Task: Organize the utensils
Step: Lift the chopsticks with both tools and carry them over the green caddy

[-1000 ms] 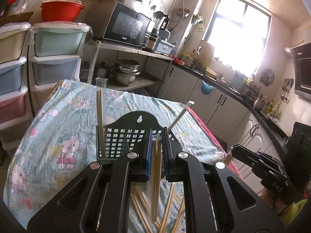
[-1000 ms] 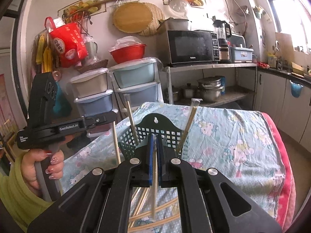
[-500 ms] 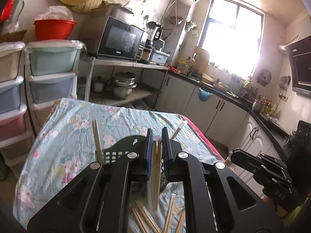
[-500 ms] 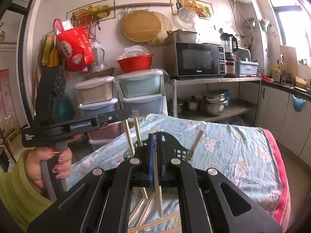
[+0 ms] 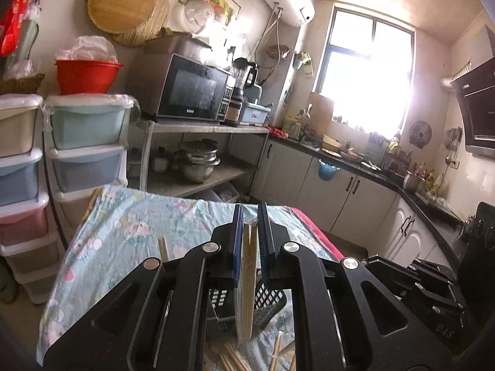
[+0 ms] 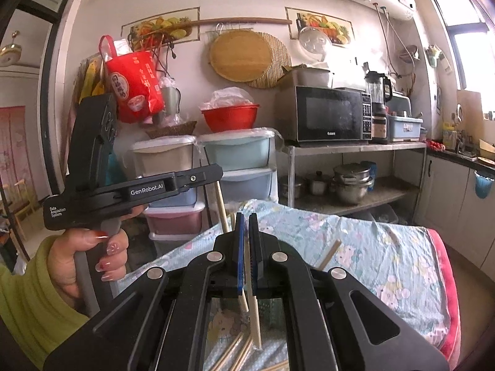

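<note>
Both grippers came up since a second ago: the black basket (image 5: 269,304) that sat ahead of my fingers is now low under them, and the back wall fills more of each view.

Left gripper (image 5: 250,241): jaws nearly pressed together, pinching a wrapped pair of chopsticks (image 5: 247,284). They hang almost straight down between the blue pads (image 5: 237,247), top end poking just above the fingertips, bottom end reaching down in front of the basket. I judge I'm holding them upright so they can drop tip-first into the basket.

Right gripper (image 6: 246,247): jaws close together too, clamped on a single chopstick (image 6: 253,309) that runs down and slightly to the right below the fingers. Same reason, I'd guess: vertical, ready to slot in.

Below both tools, loose chopsticks (image 6: 238,352) lie flat on the tablecloth (image 6: 371,247), still to be sorted. Just past my right fingertips, a few sticks stand up from the basket: one (image 6: 222,207) to the left of the fingers, one (image 6: 329,255) leaning off to the right. The basket itself is mostly hidden under the right gripper body.

To the left of the right tool, my left hand (image 6: 83,262) grips the other handle, level with it and near.

Farther out: stacked plastic drawers (image 6: 238,167) beyond the table edge, then a shelf with a microwave (image 6: 328,114) ahead and to the right.
</note>
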A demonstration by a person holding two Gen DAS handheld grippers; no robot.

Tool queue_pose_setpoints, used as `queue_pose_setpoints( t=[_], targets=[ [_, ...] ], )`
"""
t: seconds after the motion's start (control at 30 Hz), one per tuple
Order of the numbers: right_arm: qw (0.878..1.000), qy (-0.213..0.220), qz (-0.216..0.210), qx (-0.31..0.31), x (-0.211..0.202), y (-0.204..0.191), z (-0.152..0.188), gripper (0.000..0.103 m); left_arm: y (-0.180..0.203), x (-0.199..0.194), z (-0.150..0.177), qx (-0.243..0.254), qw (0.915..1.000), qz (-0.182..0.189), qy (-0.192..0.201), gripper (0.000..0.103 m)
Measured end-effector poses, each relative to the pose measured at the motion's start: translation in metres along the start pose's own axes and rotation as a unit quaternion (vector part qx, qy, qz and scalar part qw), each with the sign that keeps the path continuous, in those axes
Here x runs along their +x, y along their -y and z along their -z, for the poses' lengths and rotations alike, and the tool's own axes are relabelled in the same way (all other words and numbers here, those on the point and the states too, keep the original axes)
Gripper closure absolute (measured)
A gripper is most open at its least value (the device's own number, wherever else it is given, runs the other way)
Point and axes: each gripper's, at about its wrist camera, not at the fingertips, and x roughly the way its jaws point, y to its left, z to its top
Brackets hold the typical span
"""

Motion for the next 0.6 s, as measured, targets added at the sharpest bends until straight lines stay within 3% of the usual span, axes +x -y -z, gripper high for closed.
queue_pose_setpoints(
  t=[0.6],
  targets=[
    [0.998,0.057,0.027,-0.002,0.001,0.014,-0.053,0.1,0.003,0.005,-0.034,0.002,0.9991,-0.008,0.042,0.097]
  ],
)
